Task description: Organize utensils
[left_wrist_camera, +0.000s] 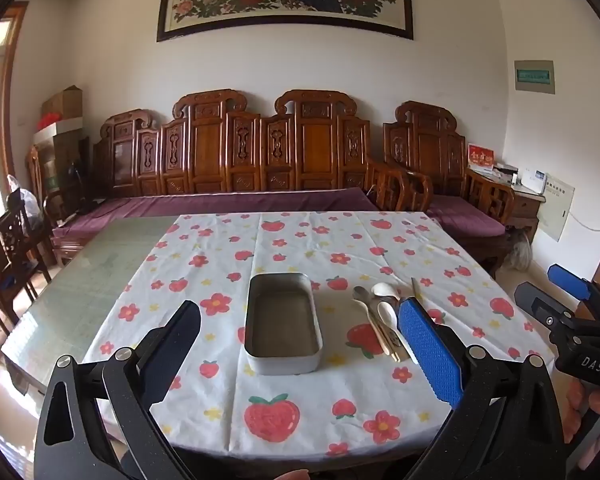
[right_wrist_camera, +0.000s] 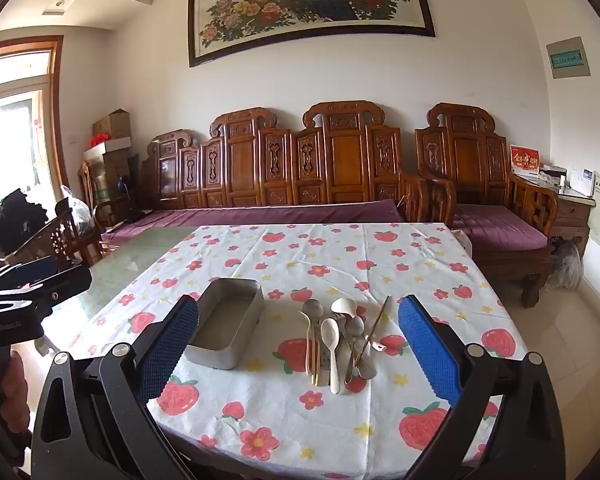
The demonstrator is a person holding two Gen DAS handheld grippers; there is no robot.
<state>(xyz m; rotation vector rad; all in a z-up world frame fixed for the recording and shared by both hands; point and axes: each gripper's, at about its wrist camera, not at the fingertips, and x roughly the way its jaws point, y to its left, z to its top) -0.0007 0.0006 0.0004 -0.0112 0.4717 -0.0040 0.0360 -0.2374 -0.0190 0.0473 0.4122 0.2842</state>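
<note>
The left gripper (left_wrist_camera: 300, 344) is hovering at the bottom of its own view with its two fingers spread as wide as they go and nothing between the pads, and the right gripper (right_wrist_camera: 298, 344) is doing the same in its own view, gaping fully and gripping nothing. Each tool is also showing in the other's camera, the right one at the right edge of the left view and the left one at the left edge of the right view, each with part of a person's hand (right_wrist_camera: 4, 384) wrapping its grip. Just beyond the fingers, one metal tray (left_wrist_camera: 283, 322) is sitting empty on the strawberry tablecloth (left_wrist_camera: 300, 408), at the centre of the left view and left of centre in the right view. Beside it, to the right in both views, one loose pile of utensils (right_wrist_camera: 340, 340) is lying on the cloth, apart from the tray: two white spoons (right_wrist_camera: 331, 340) are showing clearly, at least two metal spoons (right_wrist_camera: 313, 309) are lying among them, and wooden chopsticks (right_wrist_camera: 313, 360) are resting on the left of the pile, though the exact count of pieces is unclear where they are overlapping. The cloth is covering the right part of one glass-topped table (left_wrist_camera: 80, 292). Farther up the frame, one long carved wooden bench (left_wrist_camera: 236, 152) with a purple cushion is standing against the wall, one matching armchair (left_wrist_camera: 440, 160) is sitting to its right, and one framed peacock painting (right_wrist_camera: 312, 4) is hanging at the top.
</note>
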